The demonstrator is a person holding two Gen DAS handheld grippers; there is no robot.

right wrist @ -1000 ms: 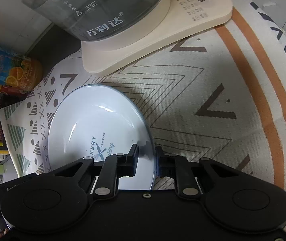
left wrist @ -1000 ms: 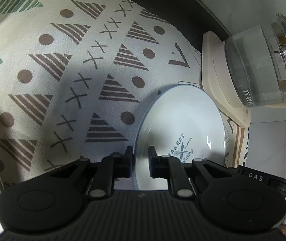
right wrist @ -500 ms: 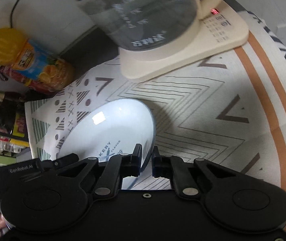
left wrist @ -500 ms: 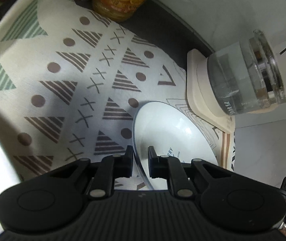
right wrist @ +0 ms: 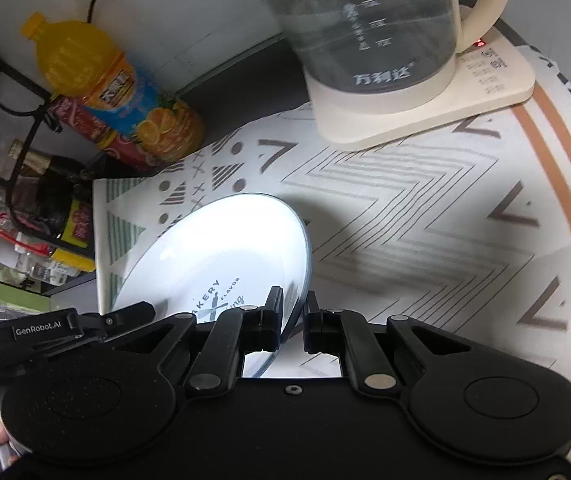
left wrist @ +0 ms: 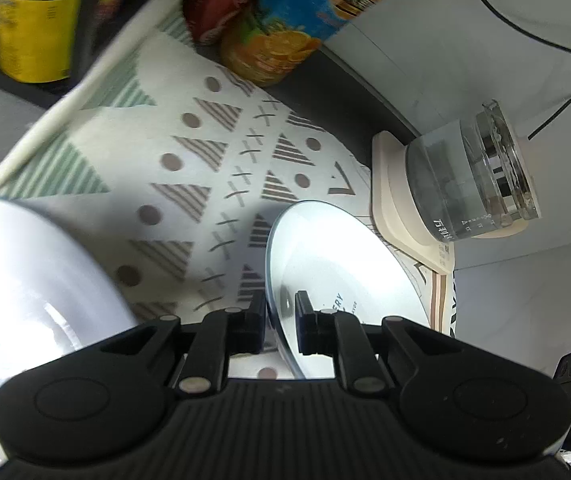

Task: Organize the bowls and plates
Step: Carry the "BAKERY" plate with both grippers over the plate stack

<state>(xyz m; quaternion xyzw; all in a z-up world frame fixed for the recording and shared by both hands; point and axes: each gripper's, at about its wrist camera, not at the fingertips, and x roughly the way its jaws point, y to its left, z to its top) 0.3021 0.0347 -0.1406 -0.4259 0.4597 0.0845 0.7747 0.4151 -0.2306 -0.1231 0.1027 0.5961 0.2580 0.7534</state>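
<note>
I have the left tool (left wrist: 280, 322) pinched narrow on the rim of the white round plate with the blue "BAKERY" print (left wrist: 341, 264), one finger on each face of its edge. My right tool (right wrist: 293, 316) grips the same white plate (right wrist: 221, 256) on its opposite rim, fingers nearly together with the thin blue-edged lip between them. The plate is tilted, carried between the two tools above the patterned cloth mat (left wrist: 205, 184), and I cannot tell whether any part of it touches the mat.

Taking the plate as my landmark: beyond it, near its far edge, stands the glass kettle with grey water markings (right wrist: 365, 28) on its cream square base (right wrist: 425, 120), the base resting on the mat's zigzag part. Farther off on the side away from the kettle is the orange juice bottle with the blue label (right wrist: 113, 88), with a red-labelled bottle (right wrist: 93, 128) lying just beside it on the dark bench (right wrist: 245, 92). In the left wrist view, a second white dish with blue lettering (left wrist: 33, 280) sits close by on the left tool's side, blurred and overexposed, so I cannot tell whether it is a plate or a bowl. A black wire rack (right wrist: 9, 92) with bottles and packets stands well apart from the plate, past the mat's edge.
</note>
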